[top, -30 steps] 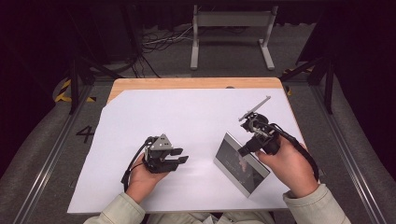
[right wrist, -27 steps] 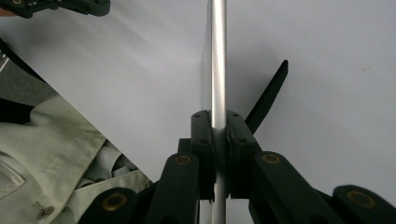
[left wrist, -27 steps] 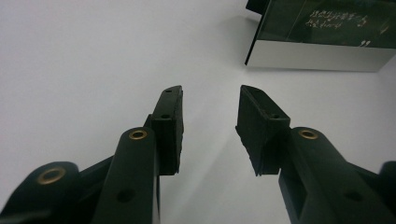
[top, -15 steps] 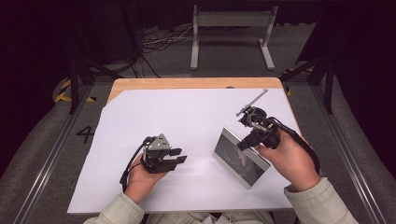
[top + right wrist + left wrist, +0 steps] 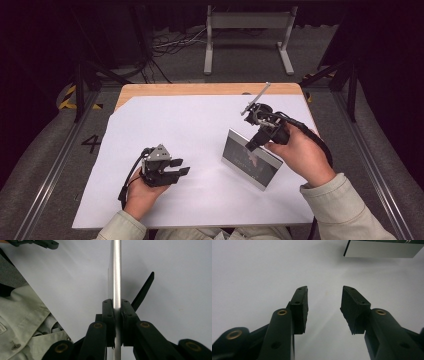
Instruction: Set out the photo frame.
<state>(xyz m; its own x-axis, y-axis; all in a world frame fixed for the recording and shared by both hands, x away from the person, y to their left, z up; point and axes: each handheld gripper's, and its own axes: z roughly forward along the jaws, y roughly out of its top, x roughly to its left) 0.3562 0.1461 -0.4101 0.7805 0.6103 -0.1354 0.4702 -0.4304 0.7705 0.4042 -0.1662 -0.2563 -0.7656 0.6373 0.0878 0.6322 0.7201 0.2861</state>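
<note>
We have the picture frame [image 5: 251,161] standing tilted on the white sheet [image 5: 190,125] over the desk, right of middle, its dark face turned toward us. In the right gripper view its silver edge [image 5: 116,272] runs straight up from between the pads, with a black strut [image 5: 143,291] angling off behind it. The right tool [image 5: 256,141] is clamped on the frame's upper edge. We judge the step in hand to be setting the frame upright on its strut. The left tool [image 5: 176,167] sits well apart on the sheet; its jaws have just been opening, with nothing between them. Next we would need to steady the frame so the strut bears before releasing.
</note>
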